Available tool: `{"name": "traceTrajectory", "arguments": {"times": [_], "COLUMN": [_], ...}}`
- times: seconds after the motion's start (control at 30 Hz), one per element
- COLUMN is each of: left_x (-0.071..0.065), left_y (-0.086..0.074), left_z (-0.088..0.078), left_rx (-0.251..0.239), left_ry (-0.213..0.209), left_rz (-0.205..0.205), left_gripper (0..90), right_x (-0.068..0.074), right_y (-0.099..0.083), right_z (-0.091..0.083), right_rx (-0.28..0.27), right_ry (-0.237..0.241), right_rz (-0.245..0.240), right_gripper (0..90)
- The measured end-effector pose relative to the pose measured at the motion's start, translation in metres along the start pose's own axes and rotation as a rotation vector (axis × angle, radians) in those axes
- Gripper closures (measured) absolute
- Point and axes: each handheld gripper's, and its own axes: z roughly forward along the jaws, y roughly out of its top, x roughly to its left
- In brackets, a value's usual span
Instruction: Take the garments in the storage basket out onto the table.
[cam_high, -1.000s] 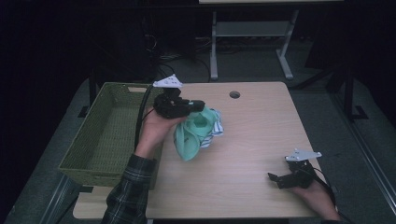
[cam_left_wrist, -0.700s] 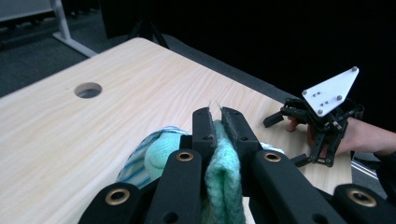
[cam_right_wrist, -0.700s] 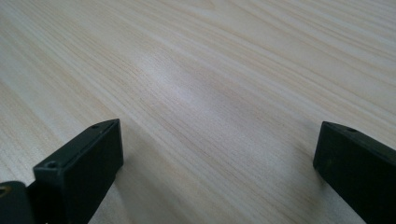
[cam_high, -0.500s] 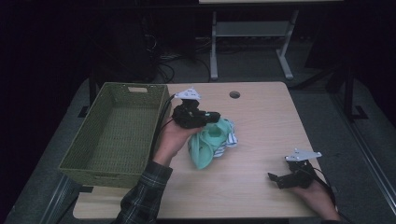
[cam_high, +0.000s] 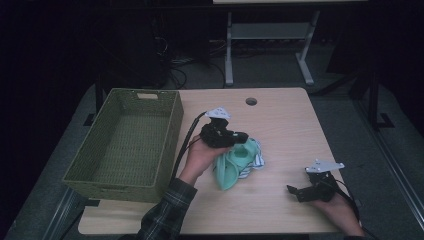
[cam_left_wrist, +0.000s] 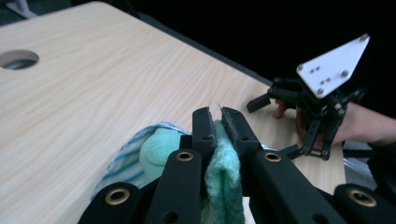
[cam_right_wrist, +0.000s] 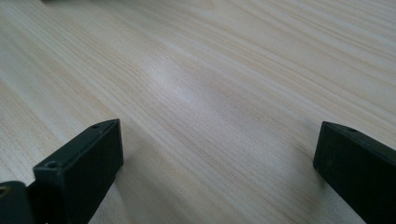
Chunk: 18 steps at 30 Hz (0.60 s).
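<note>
While our left forearm, in a plaid sleeve, comes up from the near edge of the table, the left hand sits wrapped around the left gripper from below, palm turned toward the middle of the table. We hold that gripper roughly level, its jaws aimed to our right, with the grey plate on top and the cable looping back along the wrist. In the left gripper view the two black jaws stand nearly together and pinch a fold of the green cloth between them. We see the rest of the cloth bunched below and beside the jaws, a pale mint mass with a blue-striped edge, lying at about the middle of the table, just to the right of the green woven basket. Whether the bundle rests fully on the wood we cannot tell.

Our right hand rests low at the near right corner of the table, well apart from the cloth. It holds the right gripper close to the surface, pointing left. In the right gripper view its jaws stand wide apart over bare wood grain, with nothing between them.
</note>
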Motion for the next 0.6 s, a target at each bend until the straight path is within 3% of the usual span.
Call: {"name": "traceTrajectory", "arguments": {"times": [0.4, 0.6], "left_x": [-0.005, -0.008], "left_y": [-0.024, -0.037], "left_z": [0.030, 0.040], "left_rx": [0.040, 0.037], "left_ry": [-0.038, -0.064], "left_rz": [-0.016, -0.048], "left_gripper": [83.5, 83.6], "right_x": [0.000, 0.000], "right_y": [0.000, 0.000], "right_z": [0.000, 0.000], "right_rx": [0.000, 0.001], "right_ry": [0.000, 0.000], "right_rz": [0.003, 0.000], "right_gripper": [1.2, 1.2]}}
